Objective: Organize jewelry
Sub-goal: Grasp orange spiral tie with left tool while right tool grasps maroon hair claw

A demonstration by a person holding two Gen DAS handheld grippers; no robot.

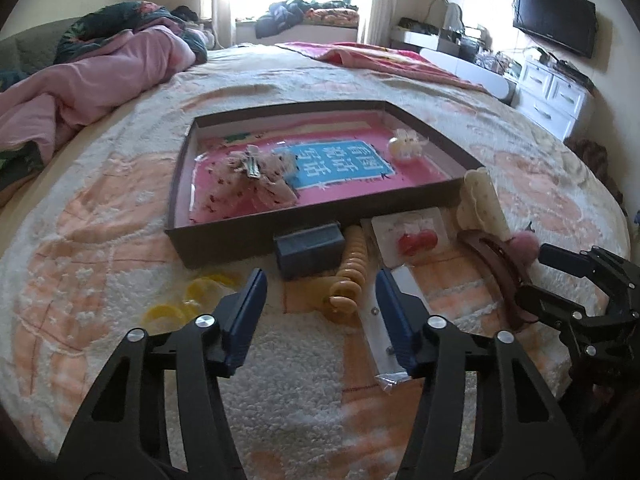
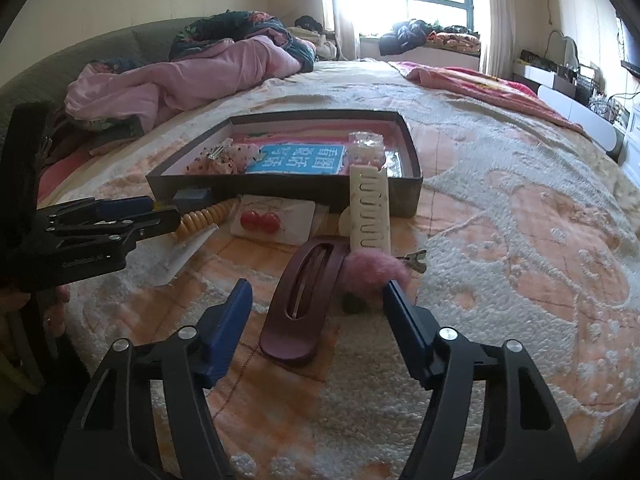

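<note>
On the bed (image 1: 120, 216), a shallow brown box (image 1: 224, 246) holds a floral bow clip (image 1: 256, 176) at its left and a small cream hair tie (image 1: 406, 145) at its far right. The other pieces lie on the blanket just in front of the box.

The left wrist view shows the left gripper (image 1: 320, 300) with its jaws parted on either side of an orange spiral clip (image 1: 350, 272), pads not touching it. Only this view shows the yellow rings (image 1: 188, 298) left of that gripper, and the clear packet (image 1: 386, 344) under its right finger. A blue block (image 1: 308, 248) touches the box wall, and a card of red cherries (image 1: 412, 238) sits to the right.

The right wrist view shows the right gripper (image 2: 316, 300) open around a maroon barrette (image 2: 300, 304), not gripping it. This view best shows the barrette's long slot, a pink pompom (image 2: 372, 270) touching it, and a cream comb clip (image 2: 370, 208) leaning against the box.
</note>
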